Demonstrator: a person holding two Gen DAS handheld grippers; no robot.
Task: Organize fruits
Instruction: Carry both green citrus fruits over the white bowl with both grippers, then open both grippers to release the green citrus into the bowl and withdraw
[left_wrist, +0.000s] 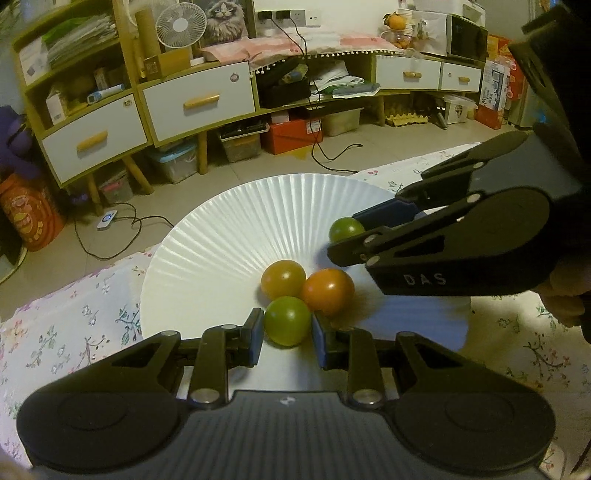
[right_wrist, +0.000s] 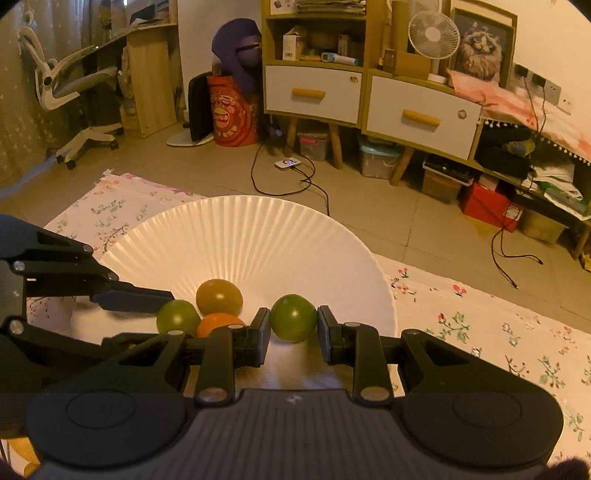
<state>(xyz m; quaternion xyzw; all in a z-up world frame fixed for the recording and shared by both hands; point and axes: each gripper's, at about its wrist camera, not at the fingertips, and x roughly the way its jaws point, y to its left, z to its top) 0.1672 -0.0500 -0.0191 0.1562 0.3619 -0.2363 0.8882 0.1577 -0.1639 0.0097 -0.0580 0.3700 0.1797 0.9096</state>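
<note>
A white fluted paper plate (left_wrist: 229, 236) (right_wrist: 258, 236) lies on the floral cloth. On it are two orange fruits (left_wrist: 283, 278) (left_wrist: 328, 290) and two green ones. My left gripper (left_wrist: 287, 338) has its blue pads (left_wrist: 255, 336) on either side of one green fruit (left_wrist: 287, 320), with small gaps showing. My right gripper (right_wrist: 293, 332) likewise brackets the other green fruit (right_wrist: 293, 316) (left_wrist: 345, 229), pads close to its sides. The right gripper also shows in the left wrist view (left_wrist: 354, 230), and the left gripper in the right wrist view (right_wrist: 162, 314). In the right wrist view the orange fruits (right_wrist: 218, 296) (right_wrist: 218, 321) sit beside the left-held green fruit (right_wrist: 178, 316).
The plate sits near the far edge of the cloth-covered surface (left_wrist: 74, 332) (right_wrist: 480, 332). Beyond is floor with cables (right_wrist: 295, 177), white-drawered cabinets (left_wrist: 199, 99) (right_wrist: 421, 114), storage boxes (left_wrist: 291, 136), a fan (right_wrist: 434, 35) and an office chair (right_wrist: 74, 96).
</note>
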